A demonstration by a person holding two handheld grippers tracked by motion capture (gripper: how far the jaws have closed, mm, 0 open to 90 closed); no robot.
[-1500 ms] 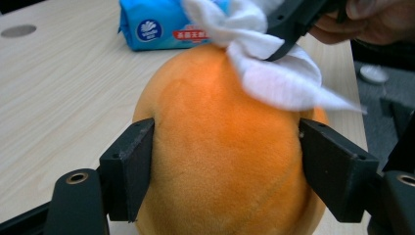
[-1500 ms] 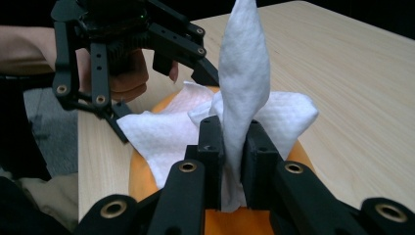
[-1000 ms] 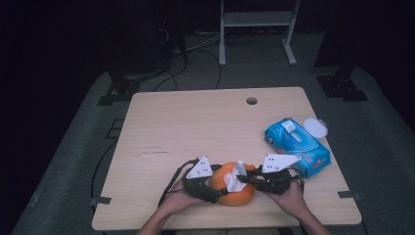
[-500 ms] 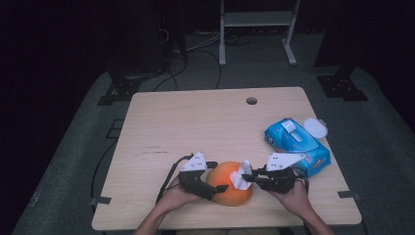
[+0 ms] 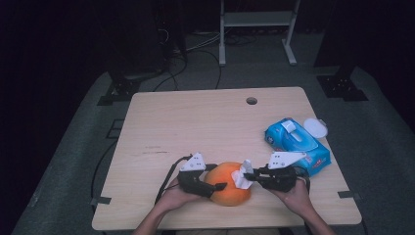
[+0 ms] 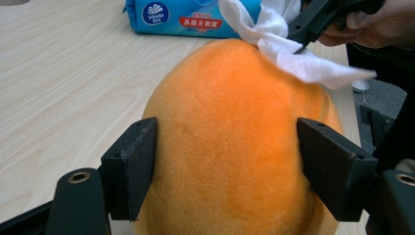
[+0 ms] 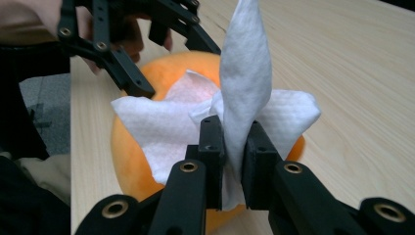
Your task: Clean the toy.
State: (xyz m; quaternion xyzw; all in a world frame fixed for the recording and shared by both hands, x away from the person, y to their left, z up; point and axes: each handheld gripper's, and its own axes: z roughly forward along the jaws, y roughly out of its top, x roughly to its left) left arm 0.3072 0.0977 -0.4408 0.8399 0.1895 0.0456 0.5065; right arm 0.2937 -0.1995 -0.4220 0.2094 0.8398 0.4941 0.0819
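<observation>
A round orange fuzzy plush ball (image 5: 227, 184) sits on the pale wooden tabletop (image 5: 195, 122) close to its near edge, about midway along it. The left gripper (image 5: 215, 187) comes at the ball from the left; in the left gripper view its two black jaws stand wide, one on each flank of the ball, and its pads (image 6: 132, 171) lie right at the orange pile. Those jaws have just been closing, with the ball between them; whether the pads actually press into the plush cannot be told from the frames. The right gripper (image 5: 248, 175) comes in from the right, jaws nearly together and clamped on a crumpled white wet wipe (image 7: 235, 112). One end of the wipe stands up above the jaws, and the rest is spread flat against the upper right side of the ball, touching it. In the left gripper view the same wipe (image 6: 288, 49) drapes over the ball's far top, pinched by the right gripper's black tips. A blue soft pack of wet wipes (image 5: 296, 144) with its white lid flipped open lies near the right edge of the tabletop, just beyond the right hand (image 5: 296, 196) and apart from the ball.
</observation>
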